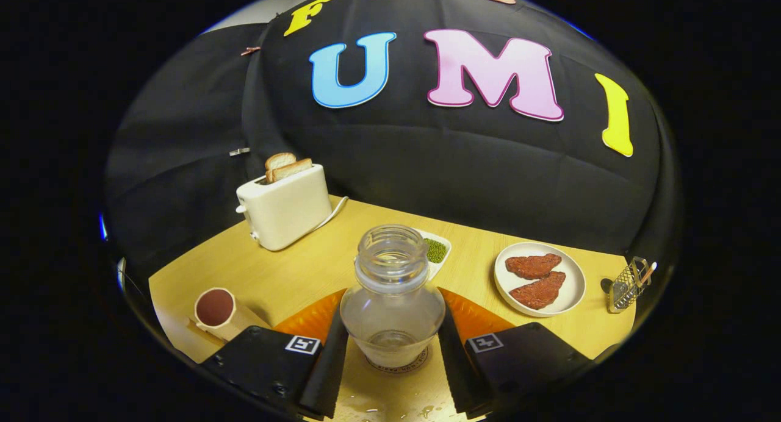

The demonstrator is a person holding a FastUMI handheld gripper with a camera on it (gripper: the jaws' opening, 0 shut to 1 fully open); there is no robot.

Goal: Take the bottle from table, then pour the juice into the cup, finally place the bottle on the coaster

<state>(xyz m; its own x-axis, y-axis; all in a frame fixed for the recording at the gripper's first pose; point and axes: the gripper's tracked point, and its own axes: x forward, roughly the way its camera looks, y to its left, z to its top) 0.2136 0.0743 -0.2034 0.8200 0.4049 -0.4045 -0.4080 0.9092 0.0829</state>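
Observation:
A clear glass bottle with no cap stands upright between my fingers and looks empty. Its base rests on a round coaster whose printed rim peeks out beneath it. My gripper is shut on the bottle, one finger against each side of its wide belly. Off to the left of the fingers, a pale cup holds dark red juice and stands near the table's edge.
A white toaster with two slices of toast stands at the back left. Behind the bottle is a small dish of green beans. A white plate with two meat pieces and a wire holder lie to the right. Droplets wet the table.

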